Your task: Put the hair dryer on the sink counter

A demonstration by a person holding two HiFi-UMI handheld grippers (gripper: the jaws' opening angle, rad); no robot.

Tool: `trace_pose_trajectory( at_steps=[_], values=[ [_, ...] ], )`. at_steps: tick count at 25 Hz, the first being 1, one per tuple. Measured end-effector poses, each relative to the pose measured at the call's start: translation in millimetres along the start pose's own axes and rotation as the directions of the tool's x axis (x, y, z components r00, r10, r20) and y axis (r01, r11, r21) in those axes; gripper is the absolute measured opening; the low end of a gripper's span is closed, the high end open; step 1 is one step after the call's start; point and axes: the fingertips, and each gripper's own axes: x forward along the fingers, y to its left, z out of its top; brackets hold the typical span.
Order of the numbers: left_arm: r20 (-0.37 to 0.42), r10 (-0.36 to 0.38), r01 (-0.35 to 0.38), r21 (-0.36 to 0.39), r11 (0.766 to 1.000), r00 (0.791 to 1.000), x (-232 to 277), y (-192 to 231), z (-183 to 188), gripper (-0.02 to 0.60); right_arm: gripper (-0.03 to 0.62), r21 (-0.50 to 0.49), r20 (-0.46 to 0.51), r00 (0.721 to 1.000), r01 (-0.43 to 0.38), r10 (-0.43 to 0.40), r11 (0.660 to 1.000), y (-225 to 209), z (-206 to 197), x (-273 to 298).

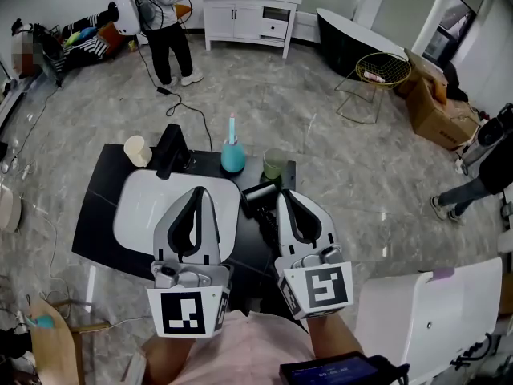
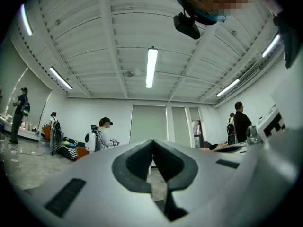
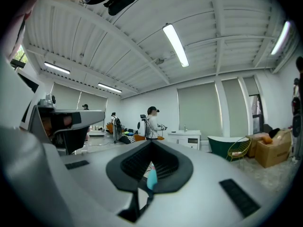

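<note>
Below and ahead of both pairs of jaws lies the dark counter [image 1: 94, 215], the biggest thing in sight, with the white sink basin [image 1: 136, 211] set into it under and to the left of the left jaws. Over it the left gripper [image 1: 196, 192] and the right gripper [image 1: 287, 196] hang side by side, near each other but apart, both roughly level and aimed away from the person. Each gripper's own view shows its pads pressed together with nothing between them, so both are closed and empty. This looks like a resting pose, clear of the work rather than reaching for it. The black hair dryer [image 1: 259, 194] lies on the counter in the gap between the grippers, just left of the right jaws' tips and right of the basin's edge, and neither gripper touches it. Its barrel seems to run crosswise with its mouth toward the basin. A dark part trailing back toward the person is probably the handle, but I cannot tell its long axis more exactly. Lying flat like this it should not roll, so the task looks done or nearly so. Beyond the jaws stand the black tap [image 1: 170, 152], a teal bottle [image 1: 232, 160], a green cup [image 1: 274, 164] and a beige cup [image 1: 138, 151], lined along the far edge, out of the way.
</note>
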Motion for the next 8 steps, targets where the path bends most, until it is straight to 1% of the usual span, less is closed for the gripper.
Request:
trace_pose_trajectory(
  at_steps=[8],
  values=[
    [-0.006,-0.001,0.001,-0.001,1.0,1.0,2.8,-3.6,-3.4,0.009,-0.002,0.001,-0.005,1.0,0.002,-0.002,1.0,-4.2,-1.7,0.7]
  ],
)
